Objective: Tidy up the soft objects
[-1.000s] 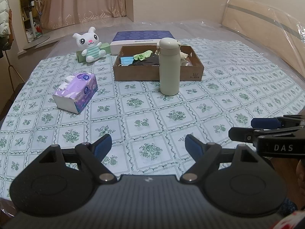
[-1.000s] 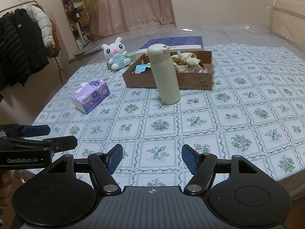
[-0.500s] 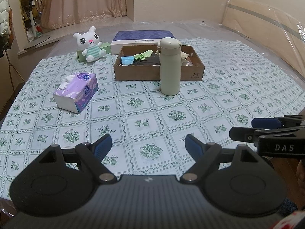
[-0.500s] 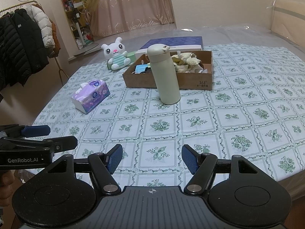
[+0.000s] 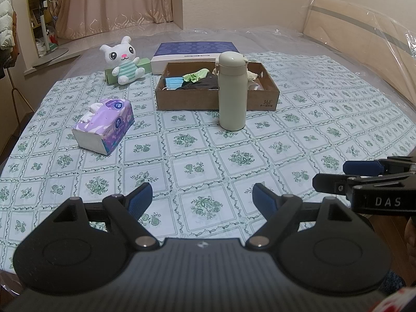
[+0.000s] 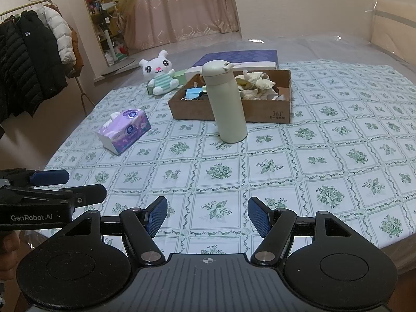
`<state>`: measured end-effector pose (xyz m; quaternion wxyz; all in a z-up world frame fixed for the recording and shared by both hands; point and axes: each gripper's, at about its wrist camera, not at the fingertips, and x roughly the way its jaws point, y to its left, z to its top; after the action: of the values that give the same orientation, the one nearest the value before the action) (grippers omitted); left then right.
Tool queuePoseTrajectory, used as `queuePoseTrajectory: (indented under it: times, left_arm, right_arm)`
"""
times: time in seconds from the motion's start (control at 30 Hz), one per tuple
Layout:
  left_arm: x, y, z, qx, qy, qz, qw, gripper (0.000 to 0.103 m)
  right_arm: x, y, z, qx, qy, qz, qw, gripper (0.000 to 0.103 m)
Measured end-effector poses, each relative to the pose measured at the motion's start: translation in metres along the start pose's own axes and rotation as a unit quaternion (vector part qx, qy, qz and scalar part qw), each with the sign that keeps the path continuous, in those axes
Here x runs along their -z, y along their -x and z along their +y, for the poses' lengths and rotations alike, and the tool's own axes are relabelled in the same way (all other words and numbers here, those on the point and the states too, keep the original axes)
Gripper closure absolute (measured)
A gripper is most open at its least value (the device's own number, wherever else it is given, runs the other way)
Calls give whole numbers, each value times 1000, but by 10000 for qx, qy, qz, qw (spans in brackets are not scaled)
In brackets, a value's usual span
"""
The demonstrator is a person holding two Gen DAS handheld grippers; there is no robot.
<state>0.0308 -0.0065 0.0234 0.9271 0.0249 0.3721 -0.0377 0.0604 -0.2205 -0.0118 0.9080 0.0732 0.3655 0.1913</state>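
Nothing is moving since earlier: both grippers, left (image 5: pixel 201 197) and right (image 6: pixel 205 214), are hovering wide open and empty near the table edge, while the bunny (image 5: pixel 122 61) and tissues (image 5: pixel 104 124) are sitting outside the box (image 5: pixel 187 101), seemingly awaiting sorting.

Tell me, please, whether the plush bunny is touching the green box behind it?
Touching. In the left wrist view the plush bunny leans back against the green box, with no gap between them; the right wrist view agrees.

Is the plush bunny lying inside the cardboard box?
No. The plush bunny sits on the cloth, left of the cardboard box, against a green carton.
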Motion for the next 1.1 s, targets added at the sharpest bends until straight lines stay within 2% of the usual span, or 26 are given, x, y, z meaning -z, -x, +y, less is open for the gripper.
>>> queuePoseTrajectory:
  times: [1.1]
  left_arm:
    - [-1, -8, 0, 32, -28, 20, 10000, 20]
  right_arm:
    - [0, -6, 0, -5, -4, 55, 10000, 35]
